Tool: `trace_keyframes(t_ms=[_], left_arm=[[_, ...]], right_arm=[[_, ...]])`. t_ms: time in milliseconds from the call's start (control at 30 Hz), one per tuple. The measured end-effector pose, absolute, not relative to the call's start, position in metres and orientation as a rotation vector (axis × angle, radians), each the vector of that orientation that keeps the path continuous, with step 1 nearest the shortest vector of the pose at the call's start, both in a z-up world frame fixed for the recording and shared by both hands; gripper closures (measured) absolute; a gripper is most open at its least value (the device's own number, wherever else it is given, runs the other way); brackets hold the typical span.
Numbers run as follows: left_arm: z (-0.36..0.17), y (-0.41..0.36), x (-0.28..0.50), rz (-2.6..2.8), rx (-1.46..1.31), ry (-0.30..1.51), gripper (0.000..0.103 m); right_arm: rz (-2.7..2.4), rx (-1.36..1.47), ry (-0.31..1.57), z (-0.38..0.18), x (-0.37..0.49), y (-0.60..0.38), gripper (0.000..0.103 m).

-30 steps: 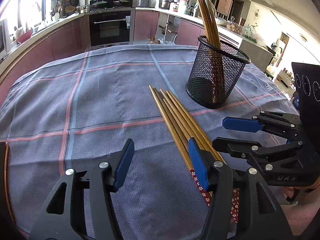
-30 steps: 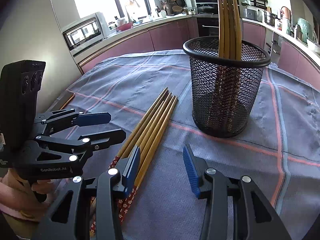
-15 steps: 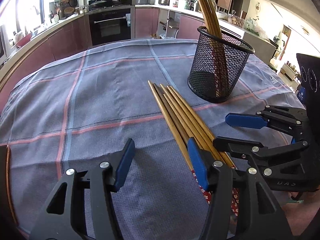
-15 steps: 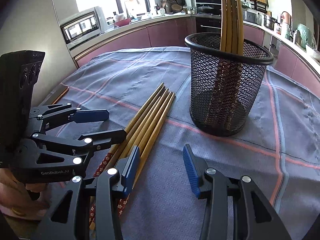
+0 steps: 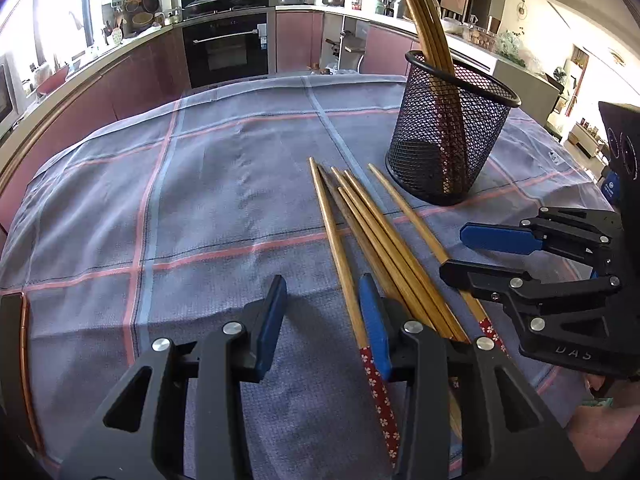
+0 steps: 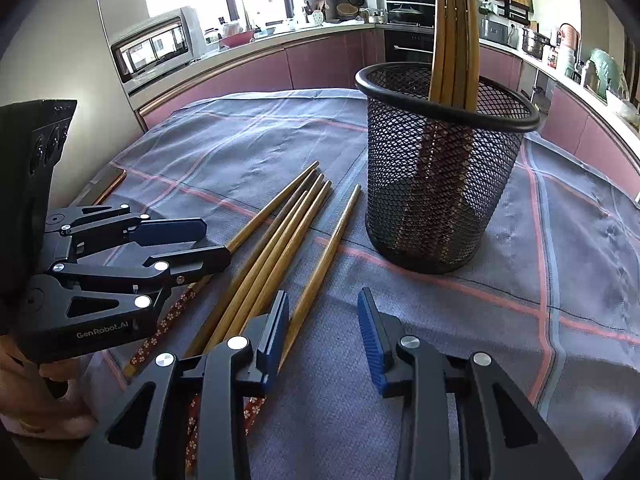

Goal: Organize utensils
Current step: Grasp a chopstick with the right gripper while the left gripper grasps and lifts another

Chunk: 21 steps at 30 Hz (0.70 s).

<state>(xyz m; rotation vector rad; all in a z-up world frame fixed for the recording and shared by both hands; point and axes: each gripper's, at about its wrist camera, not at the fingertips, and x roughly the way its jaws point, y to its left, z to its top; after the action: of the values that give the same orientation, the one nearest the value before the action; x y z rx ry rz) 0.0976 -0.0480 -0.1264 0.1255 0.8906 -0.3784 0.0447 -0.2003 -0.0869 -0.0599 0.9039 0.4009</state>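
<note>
Kitchen table, checked cloth (image 5: pixel 208 184): loose chopsticks (image 5: pixel 372 236) lie beside the mesh cup (image 5: pixel 448 140). Left gripper (image 5: pixel 322 312) and right gripper (image 6: pixel 322 320), jaws just narrowing, clasp nothing; only the right view shows a toaster oven (image 6: pixel 156 50).

cloth (image 5: pixel 224 184) left of chopsticks (image 5: pixel 384 236) lies bare; holder (image 5: pixel 448 140) blocks beyond.

Loose chopsticks (image 5: pixel 376 236) fanned apart, one (image 6: pixel 324 264) split off toward the holder, both grippers' jaws narrowed, gripping nothing
</note>
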Motion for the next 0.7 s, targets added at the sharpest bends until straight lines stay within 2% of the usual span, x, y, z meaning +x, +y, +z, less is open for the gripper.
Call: trace_keyframes(t_ms=[133,233,300,400,700], left_arm=[[-0.126,-0.05,0.105,-0.381,0.127,0.894,0.071],[-0.128,-0.052,0.109,-0.38,0.126,0.895,0.075],[-0.128,-0.053,0.111,-0.378,0.112,0.898,0.085],[-0.129,-0.052,0.112,-0.378,0.092,0.899,0.093],[-0.119,-0.04,0.103,-0.371,0.036,0.873,0.095]], right_arm=[[0.392,-0.069,0.9,-0.088,0.05,-0.196,0.075],[0.386,-0.051,0.901,-0.088,0.053,-0.197,0.083],[0.384,-0.028,0.905,-0.088,0.055,-0.2,0.092],[0.384,0.002,0.909,-0.089,0.055,-0.204,0.096],[0.413,0.08,0.868,-0.077,0.048,-0.219,0.097]])
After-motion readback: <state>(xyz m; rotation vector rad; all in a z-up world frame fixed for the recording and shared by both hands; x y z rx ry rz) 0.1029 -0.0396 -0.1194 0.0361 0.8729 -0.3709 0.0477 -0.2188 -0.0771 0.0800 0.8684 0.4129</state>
